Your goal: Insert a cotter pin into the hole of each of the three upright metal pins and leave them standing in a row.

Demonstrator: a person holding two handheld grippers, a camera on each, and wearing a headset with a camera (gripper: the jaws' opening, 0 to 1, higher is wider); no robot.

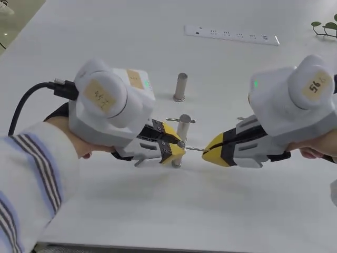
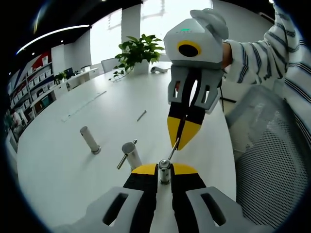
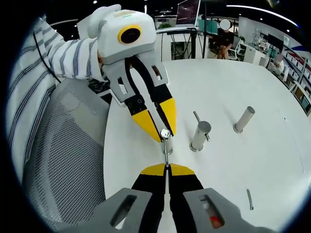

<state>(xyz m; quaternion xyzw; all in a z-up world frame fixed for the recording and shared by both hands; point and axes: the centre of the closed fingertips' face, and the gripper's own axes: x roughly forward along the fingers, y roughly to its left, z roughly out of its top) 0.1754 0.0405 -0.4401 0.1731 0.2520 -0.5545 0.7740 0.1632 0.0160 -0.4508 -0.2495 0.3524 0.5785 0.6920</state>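
Three upright metal pins stand in a row on the white table (image 1: pixel 131 200). The far pin (image 1: pixel 180 87) is bare. The middle pin (image 1: pixel 184 126) carries a cotter pin (image 1: pixel 180 120) through its hole. My left gripper (image 1: pixel 178 147) is shut on the near pin (image 2: pixel 164 171), close to its top. Facing it, my right gripper (image 1: pixel 206 149) is shut on a thin cotter pin (image 3: pixel 166 156) held level, whose tip meets the near pin's top (image 3: pixel 165 133). I cannot tell whether the tip is inside the hole.
A loose cotter pin (image 3: pixel 250 199) lies on the table past the row. A white power strip (image 1: pixel 231 35) lies at the far side, with a plant (image 1: pixel 326 26) at the far right. A mesh chair (image 2: pixel 262 145) stands off the table's near edge.
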